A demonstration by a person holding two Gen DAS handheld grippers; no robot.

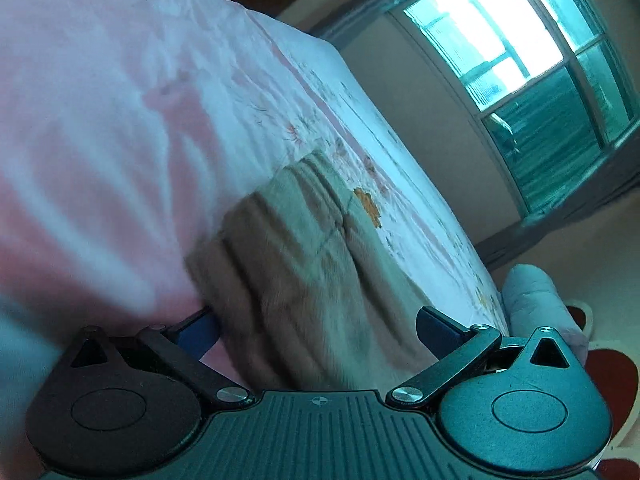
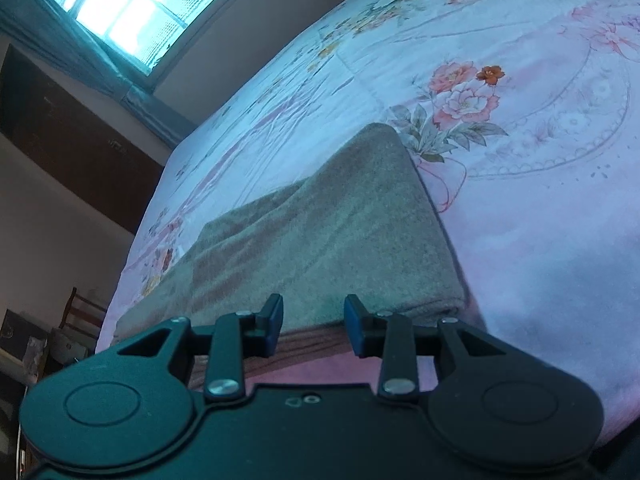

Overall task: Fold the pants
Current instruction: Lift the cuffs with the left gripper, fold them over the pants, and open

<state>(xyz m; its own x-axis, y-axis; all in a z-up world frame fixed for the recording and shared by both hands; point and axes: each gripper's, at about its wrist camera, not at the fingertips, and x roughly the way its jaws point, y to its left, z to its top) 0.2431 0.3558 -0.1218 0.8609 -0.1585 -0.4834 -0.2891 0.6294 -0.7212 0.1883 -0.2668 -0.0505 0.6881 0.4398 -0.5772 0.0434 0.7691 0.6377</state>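
Observation:
Olive-brown pants (image 2: 340, 232) lie folded on a pink flowered bed sheet (image 2: 540, 208). In the right wrist view my right gripper (image 2: 313, 322) is open, its blue-tipped fingers close to the near edge of the pants, with the ribbed waistband just below them. In the left wrist view the pants (image 1: 304, 264) show ribbed fabric and an orange patch; the picture is blurred. My left gripper (image 1: 320, 326) is wide open with the pants' edge between its fingers, not clamped.
The bed sheet (image 1: 120, 120) fills most of both views. A window (image 1: 520, 60) and wall stand beyond the bed. A rolled pale cloth (image 1: 536, 300) lies off the bed edge. Dark furniture (image 2: 60, 140) and a chair (image 2: 80, 312) stand at the left.

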